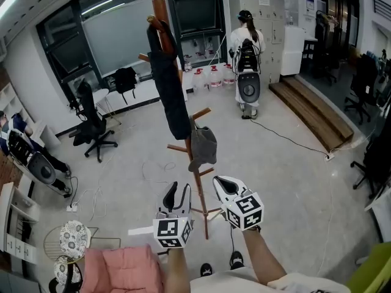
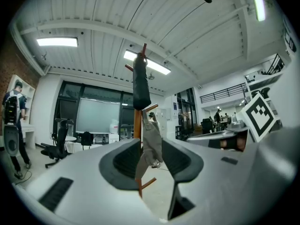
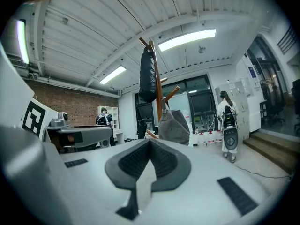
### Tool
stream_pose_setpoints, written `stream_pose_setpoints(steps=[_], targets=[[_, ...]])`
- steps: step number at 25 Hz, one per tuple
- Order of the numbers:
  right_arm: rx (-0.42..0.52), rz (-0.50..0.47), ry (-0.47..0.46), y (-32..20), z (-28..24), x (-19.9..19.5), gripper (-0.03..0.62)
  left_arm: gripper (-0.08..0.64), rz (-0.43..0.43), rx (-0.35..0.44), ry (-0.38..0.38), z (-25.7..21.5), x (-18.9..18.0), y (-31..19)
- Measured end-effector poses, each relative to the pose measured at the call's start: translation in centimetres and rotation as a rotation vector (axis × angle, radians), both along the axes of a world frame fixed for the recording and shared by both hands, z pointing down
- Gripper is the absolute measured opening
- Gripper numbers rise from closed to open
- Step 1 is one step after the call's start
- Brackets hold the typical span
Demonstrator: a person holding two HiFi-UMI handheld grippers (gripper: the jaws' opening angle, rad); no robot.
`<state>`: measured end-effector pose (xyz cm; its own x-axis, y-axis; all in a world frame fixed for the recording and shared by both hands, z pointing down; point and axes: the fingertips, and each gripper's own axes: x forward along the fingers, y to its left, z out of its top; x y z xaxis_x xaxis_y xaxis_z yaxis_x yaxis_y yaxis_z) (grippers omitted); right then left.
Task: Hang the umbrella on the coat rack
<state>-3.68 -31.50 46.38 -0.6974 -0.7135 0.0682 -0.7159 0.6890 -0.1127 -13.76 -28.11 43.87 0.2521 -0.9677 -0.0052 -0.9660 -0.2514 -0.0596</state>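
A tall wooden coat rack [image 1: 197, 182] stands on the floor right in front of me. The dark folded umbrella [image 1: 168, 84] hangs from a top peg, seen also in the left gripper view [image 2: 140, 83] and the right gripper view [image 3: 148, 78]. A grey cloth bag [image 1: 203, 145] hangs lower on the pole. My left gripper [image 1: 178, 194] is held level just left of the pole, its jaws apart with nothing between them [image 2: 151, 146]. My right gripper [image 1: 221, 187] is just right of the pole, pads meeting at the tip [image 3: 150, 144], holding nothing.
A person with a backpack [image 1: 247, 54] stands at the back near water jugs [image 1: 211, 77]. A black office chair [image 1: 91, 124] is at the left, wooden steps [image 1: 314, 115] at the right, and a pink cushion [image 1: 125, 267] near my feet.
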Motion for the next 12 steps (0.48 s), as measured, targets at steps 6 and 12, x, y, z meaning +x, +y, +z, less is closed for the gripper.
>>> stream_pose_setpoints(steps=[6,12], targets=[[0.010,-0.012,0.000,0.2,-0.4,-0.5,0.003,0.095,-0.014,0.002,0.000,0.0,-0.3,0.3],[0.016,-0.027,0.004,0.3,-0.4,-1.2,0.003,0.032,-0.033,0.005,0.003,0.2,-0.9,0.3]])
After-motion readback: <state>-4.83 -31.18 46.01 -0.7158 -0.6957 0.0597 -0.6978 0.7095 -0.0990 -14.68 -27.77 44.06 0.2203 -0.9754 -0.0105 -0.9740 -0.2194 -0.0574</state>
